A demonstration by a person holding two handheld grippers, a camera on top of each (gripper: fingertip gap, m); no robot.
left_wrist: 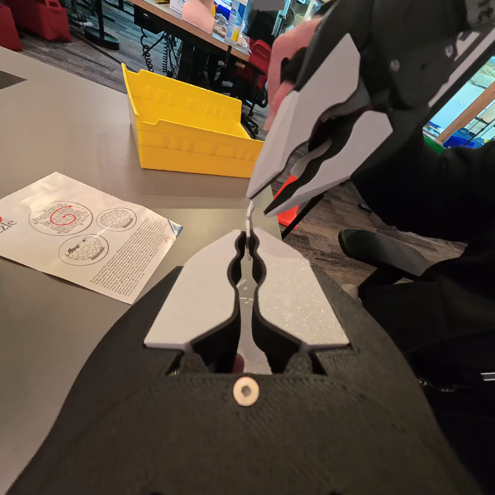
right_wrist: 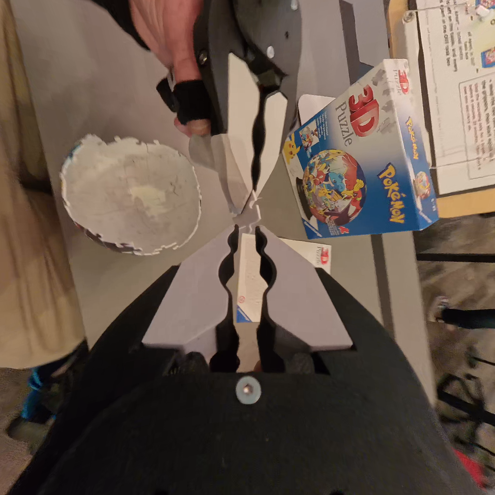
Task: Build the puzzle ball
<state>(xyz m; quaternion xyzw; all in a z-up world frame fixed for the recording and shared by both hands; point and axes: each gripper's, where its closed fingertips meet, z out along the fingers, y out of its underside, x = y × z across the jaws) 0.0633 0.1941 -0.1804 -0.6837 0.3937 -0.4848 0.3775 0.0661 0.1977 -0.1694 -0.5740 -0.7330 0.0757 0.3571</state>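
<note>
A white puzzle piece (left_wrist: 249,235) is clamped edge-on by the left gripper (left_wrist: 249,235) above the grey table (left_wrist: 67,128). The piece's other end is met by the right gripper (right_wrist: 246,227), its fingers slightly apart. Beyond, the half-built puzzle ball (right_wrist: 128,195) is seen lying hollow-side up, and the yellow bin's (left_wrist: 187,139) contents are hidden.

Grey table (left_wrist: 67,128), patterned carpet (left_wrist: 334,227) — cluttered workbench (left_wrist: 203,32)

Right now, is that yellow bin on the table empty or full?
Cannot tell fully: the yellow bin sits upright on the table, the visible inside bare, its floor hidden.
</note>
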